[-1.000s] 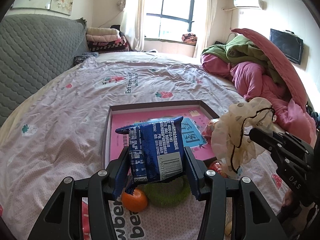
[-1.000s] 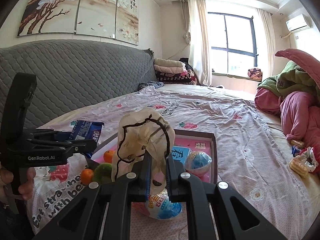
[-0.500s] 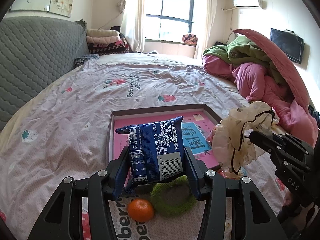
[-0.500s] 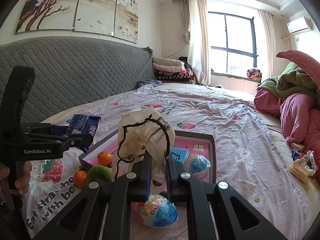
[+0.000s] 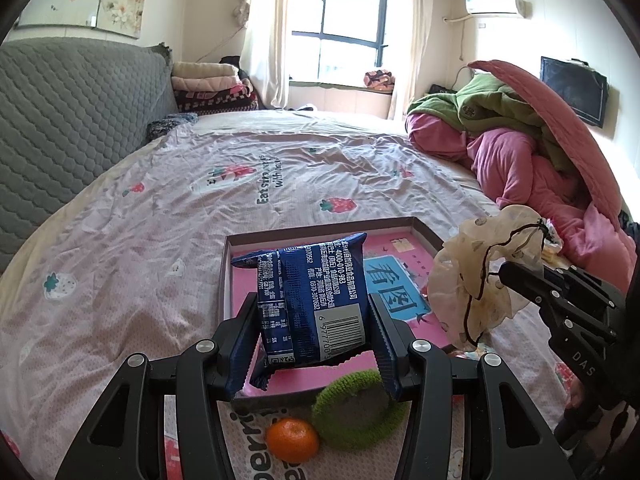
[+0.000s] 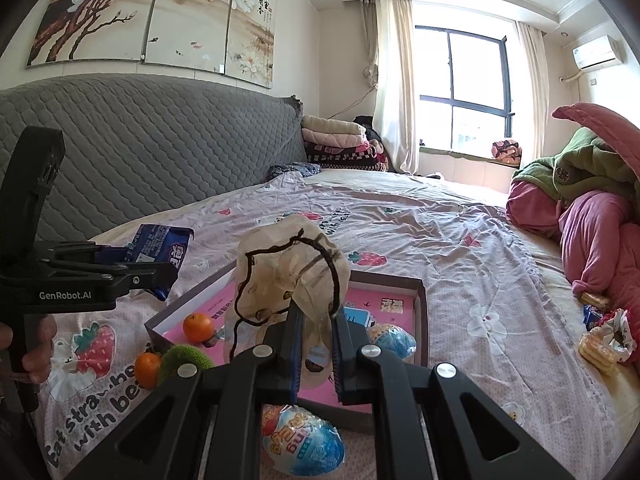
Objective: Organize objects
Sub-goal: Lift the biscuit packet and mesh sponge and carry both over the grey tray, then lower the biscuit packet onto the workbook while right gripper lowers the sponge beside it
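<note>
My left gripper [image 5: 312,320] is shut on a blue snack packet [image 5: 316,300], held upright above the near end of a shallow box [image 5: 320,230] with a pink floor. In the right wrist view the blue packet [image 6: 160,244] and left gripper [image 6: 160,276] hang left of the box [image 6: 420,320]. My right gripper [image 6: 316,320] is shut on a cream sheer scrunchie [image 6: 288,268] with black trim, raised over the box's near side. The scrunchie [image 5: 472,280] and right gripper [image 5: 508,276] appear at the right of the left wrist view.
One orange [image 6: 198,327] and a wrapped toy egg [image 6: 394,340] lie in the box. Outside its near edge lie another orange [image 5: 292,440], a green knitted ring [image 5: 356,412] and a second toy egg [image 6: 302,440]. Wrapped snacks [image 6: 600,344] and piled quilts [image 5: 540,168] sit at right.
The left gripper with the packet has edged up and toward the box, so the orange and green ring show more fully below it. The right gripper keeps its grip and has barely moved.
</note>
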The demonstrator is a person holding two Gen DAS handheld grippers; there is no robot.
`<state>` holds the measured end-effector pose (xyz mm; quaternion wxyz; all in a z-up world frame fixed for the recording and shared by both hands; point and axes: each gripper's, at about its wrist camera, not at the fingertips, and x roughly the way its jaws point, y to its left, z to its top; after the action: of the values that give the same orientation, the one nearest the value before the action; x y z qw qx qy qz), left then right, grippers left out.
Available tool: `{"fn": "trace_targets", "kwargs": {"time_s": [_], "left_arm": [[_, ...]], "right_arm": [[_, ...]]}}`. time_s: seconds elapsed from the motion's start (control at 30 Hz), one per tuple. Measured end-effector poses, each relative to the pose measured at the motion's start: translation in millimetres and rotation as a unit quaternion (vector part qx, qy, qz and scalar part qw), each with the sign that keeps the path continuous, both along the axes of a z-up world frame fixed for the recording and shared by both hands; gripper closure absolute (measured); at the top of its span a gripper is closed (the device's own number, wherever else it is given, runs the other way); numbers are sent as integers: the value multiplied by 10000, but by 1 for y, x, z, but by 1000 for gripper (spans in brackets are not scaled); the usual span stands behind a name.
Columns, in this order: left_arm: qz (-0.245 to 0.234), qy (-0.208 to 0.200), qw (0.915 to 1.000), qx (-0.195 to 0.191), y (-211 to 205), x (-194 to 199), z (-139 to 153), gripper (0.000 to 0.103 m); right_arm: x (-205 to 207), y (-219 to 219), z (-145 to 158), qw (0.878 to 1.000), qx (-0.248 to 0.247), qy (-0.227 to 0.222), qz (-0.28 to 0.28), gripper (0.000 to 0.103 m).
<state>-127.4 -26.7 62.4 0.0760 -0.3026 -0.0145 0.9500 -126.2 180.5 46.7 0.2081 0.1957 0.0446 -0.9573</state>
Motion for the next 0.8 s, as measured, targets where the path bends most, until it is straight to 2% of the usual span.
{"fn": "trace_targets", "kwargs": {"time_s": [0.8], "left_arm": [[-9, -2, 10000, -79, -8, -26, -4, 50]], "right_arm": [[-22, -20, 15, 9998, 43, 178, -24, 91]]}}
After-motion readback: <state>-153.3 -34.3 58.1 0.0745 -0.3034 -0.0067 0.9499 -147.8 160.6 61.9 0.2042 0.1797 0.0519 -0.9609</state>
